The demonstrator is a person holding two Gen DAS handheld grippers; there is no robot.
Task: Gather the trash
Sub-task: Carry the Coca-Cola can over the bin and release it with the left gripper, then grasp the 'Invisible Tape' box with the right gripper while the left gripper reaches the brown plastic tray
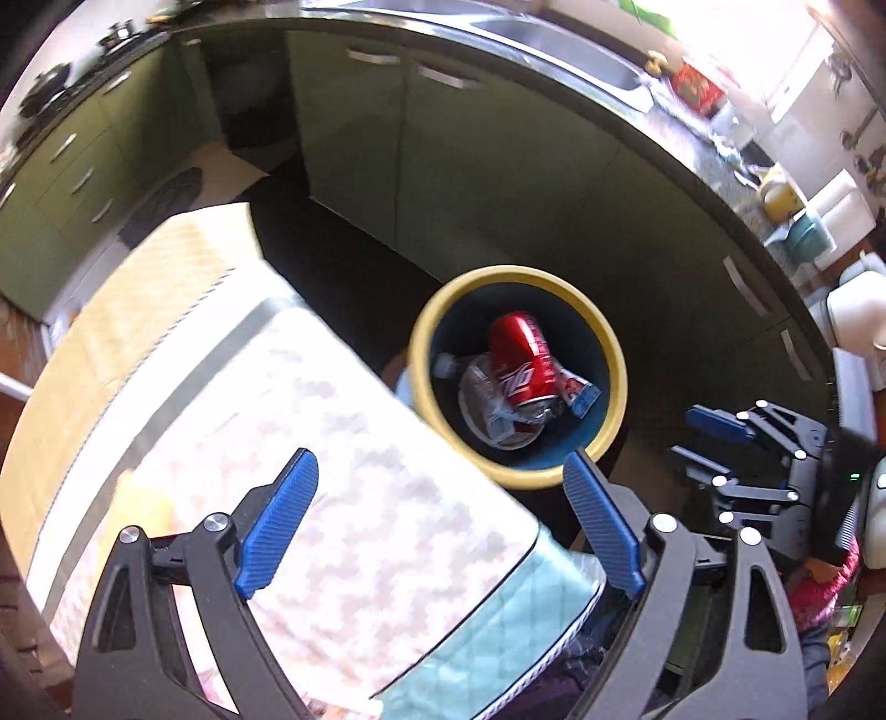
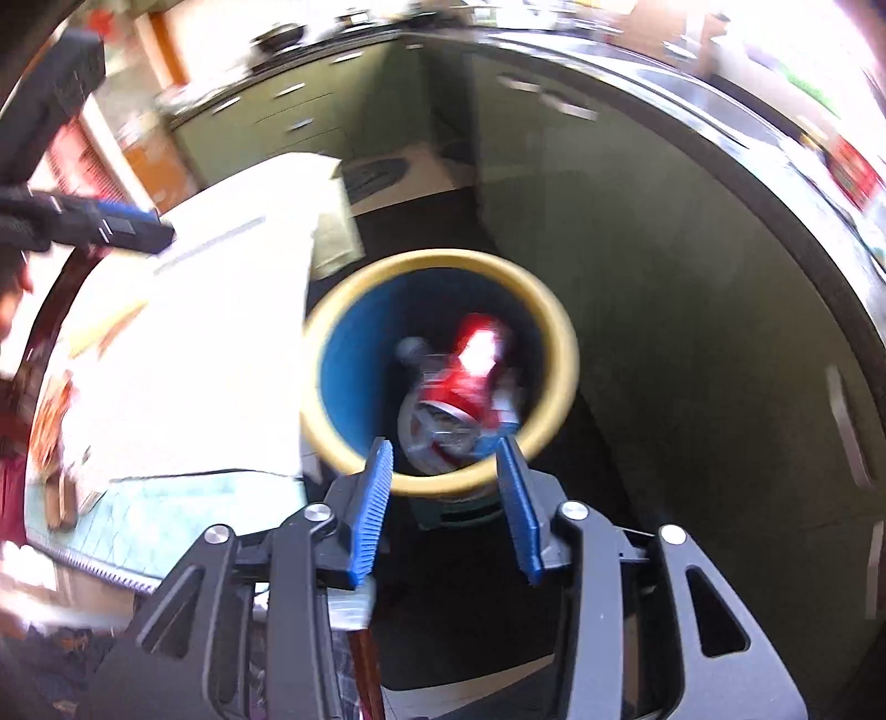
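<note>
A blue bin with a yellow rim (image 1: 613, 354) stands on the dark floor beside the table. Inside lie a red soda can (image 1: 523, 360), a crushed clear plastic bottle (image 1: 482, 393) and a small blue-red wrapper (image 1: 581, 394). My left gripper (image 1: 440, 487) is open and empty above the table's edge, near the bin. My right gripper (image 2: 446, 459) is open and empty, right above the bin's rim (image 2: 565, 354), with the can (image 2: 476, 365) below it; it also shows in the left wrist view (image 1: 703, 437).
A table with a pale patterned cloth (image 1: 310, 443) fills the left. Green cabinets (image 1: 443, 166) and a dark counter with a sink (image 1: 559, 50) curve behind the bin. Dishes and containers (image 1: 786, 199) crowd the counter at right.
</note>
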